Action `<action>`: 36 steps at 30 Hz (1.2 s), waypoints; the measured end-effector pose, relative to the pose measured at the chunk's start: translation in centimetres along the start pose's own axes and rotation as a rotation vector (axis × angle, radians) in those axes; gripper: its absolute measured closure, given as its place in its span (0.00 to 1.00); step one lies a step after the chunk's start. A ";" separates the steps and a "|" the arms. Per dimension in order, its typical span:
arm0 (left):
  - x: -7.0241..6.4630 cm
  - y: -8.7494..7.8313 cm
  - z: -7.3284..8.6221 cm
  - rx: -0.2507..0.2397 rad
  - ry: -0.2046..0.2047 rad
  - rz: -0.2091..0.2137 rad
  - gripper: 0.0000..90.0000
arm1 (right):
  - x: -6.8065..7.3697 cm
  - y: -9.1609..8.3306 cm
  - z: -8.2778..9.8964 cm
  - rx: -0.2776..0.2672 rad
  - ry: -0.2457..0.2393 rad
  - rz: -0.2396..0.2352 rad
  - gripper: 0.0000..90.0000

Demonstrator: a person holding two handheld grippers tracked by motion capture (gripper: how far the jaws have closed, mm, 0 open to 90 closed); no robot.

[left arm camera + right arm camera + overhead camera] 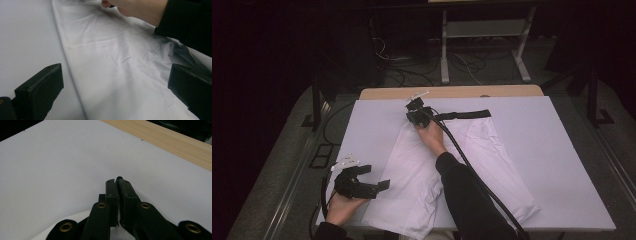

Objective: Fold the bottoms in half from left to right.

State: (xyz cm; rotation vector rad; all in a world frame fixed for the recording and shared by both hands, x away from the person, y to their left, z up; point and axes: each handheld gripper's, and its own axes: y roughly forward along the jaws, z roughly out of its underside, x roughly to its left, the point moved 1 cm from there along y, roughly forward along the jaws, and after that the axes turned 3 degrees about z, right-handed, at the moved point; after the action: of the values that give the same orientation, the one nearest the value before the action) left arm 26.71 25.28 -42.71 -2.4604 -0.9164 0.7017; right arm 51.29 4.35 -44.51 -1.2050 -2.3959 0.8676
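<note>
pinching far-left corner of white cloth with right gripper, jaws pressed together on it | holding left gripper spread wide near-left, beside cloth edge | lying mid-table

The high view is fixed above the near edge of the counter and faces forward and down, covering the full top and the floor beyond at 12 o'clock. The left gripper view rides low and close, looking across the white garment toward the person's right hand at 1 o'clock. The right gripper view looks along its own fingers toward the counter's wooden far edge. All three views share the white counter surface.
</note>
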 end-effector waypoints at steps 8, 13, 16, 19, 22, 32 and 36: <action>0.0 -0.5 0.7 0.030 -0.013 0.009 0.00 | 0.0 -0.8 0.1 -0.008 -0.008 -0.005 0.94; -0.1 -0.6 1.0 0.053 -0.024 0.018 0.00 | 0.0 -1.0 0.3 -0.018 -0.015 -0.004 0.94; -0.1 -0.8 1.2 0.070 -0.025 0.022 0.00 | 0.0 -1.1 0.4 -0.020 -0.019 -0.008 0.94; 0.0 -1.0 1.6 0.093 -0.030 0.031 0.00 | -0.1 -1.2 0.4 -0.022 -0.012 -0.011 0.95; 0.0 -1.1 2.0 0.120 -0.038 0.047 0.00 | -0.2 -1.3 0.5 -0.027 -0.007 -0.012 0.94; 0.1 -1.6 3.2 0.214 -0.048 0.077 0.00 | -0.3 -1.2 0.6 -0.028 0.004 -0.016 0.94; 0.0 -1.8 3.7 0.237 -0.052 0.086 0.00 | -0.3 -1.2 0.6 -0.027 0.003 -0.022 0.94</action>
State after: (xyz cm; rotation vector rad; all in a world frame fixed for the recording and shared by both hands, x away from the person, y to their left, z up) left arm 23.70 27.32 -44.66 -2.2908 -0.7048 0.8553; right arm 50.38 3.28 -44.21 -1.1866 -2.4207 0.8288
